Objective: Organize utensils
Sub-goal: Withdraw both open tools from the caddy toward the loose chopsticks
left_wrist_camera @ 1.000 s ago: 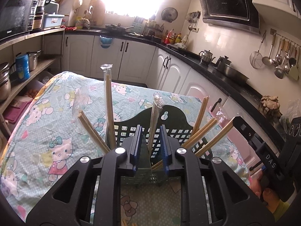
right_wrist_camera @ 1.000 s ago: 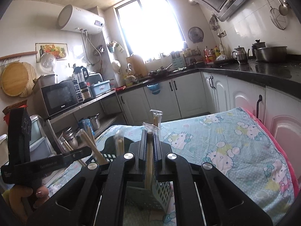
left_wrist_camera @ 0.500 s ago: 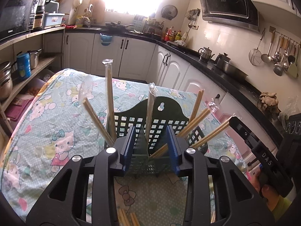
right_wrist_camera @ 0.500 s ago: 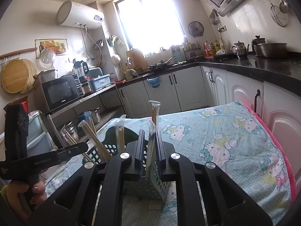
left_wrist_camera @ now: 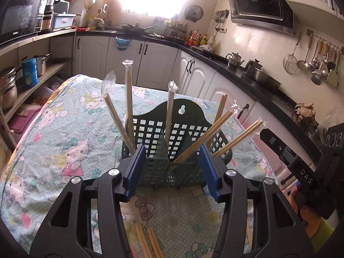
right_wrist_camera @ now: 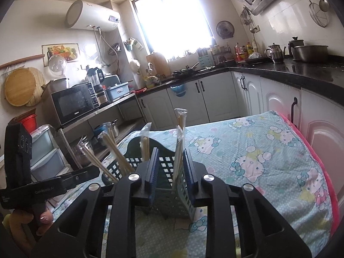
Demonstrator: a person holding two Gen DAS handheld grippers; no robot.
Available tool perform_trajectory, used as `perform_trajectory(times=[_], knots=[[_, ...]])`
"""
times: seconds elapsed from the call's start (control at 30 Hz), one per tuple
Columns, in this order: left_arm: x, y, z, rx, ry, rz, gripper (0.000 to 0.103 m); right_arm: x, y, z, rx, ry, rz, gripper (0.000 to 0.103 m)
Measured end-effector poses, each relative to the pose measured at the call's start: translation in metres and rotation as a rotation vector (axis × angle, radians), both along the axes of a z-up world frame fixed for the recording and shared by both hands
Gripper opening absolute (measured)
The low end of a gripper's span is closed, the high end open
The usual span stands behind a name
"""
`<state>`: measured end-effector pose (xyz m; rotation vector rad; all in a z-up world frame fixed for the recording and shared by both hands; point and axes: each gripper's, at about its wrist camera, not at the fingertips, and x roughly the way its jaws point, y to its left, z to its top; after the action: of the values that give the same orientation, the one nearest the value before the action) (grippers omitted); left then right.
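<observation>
A dark green plastic utensil basket (left_wrist_camera: pixel 182 126) stands on the Hello Kitty tablecloth (left_wrist_camera: pixel 64 133). Several plastic-wrapped chopstick pairs (left_wrist_camera: pixel 129 99) stand in it, fanned out. My left gripper (left_wrist_camera: pixel 172 169) is open and empty just in front of the basket. Loose chopsticks (left_wrist_camera: pixel 148 243) lie on the cloth below it. In the right wrist view, my right gripper (right_wrist_camera: pixel 171 172) is open close to the basket (right_wrist_camera: pixel 169 185). One wrapped pair (right_wrist_camera: pixel 179 150) stands between its fingers, untouched. The other gripper (right_wrist_camera: pixel 53 185) shows at the left.
White cabinets (left_wrist_camera: pixel 150 60) and a black counter (left_wrist_camera: pixel 258 81) with kettles and pots run along the back and right. Shelves (left_wrist_camera: pixel 32 79) with pots stand left. The table edge (right_wrist_camera: pixel 329 193) is pink at the right. The right gripper (left_wrist_camera: pixel 301 167) shows at the right in the left wrist view.
Both grippers have opened, letting go of the wrapped chopstick pairs now standing in the basket. Both have pulled back a little from the basket.
</observation>
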<state>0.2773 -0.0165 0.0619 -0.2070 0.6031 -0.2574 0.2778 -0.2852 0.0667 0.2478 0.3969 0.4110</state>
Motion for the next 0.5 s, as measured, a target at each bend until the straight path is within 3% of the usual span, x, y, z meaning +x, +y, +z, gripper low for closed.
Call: perform_trajectory(times=[0.3, 0.5], knots=[[-0.013, 0.004, -0.012, 0.007, 0.016, 0.001, 0.056, -0.018, 0.002, -0.003, -0.022, 0.027, 0.018, 0.047], [-0.023, 0.008, -0.022, 0.012, 0.031, 0.004, 0.064, -0.027, 0.002, -0.009, -0.053, 0.059, 0.018, 0.051]])
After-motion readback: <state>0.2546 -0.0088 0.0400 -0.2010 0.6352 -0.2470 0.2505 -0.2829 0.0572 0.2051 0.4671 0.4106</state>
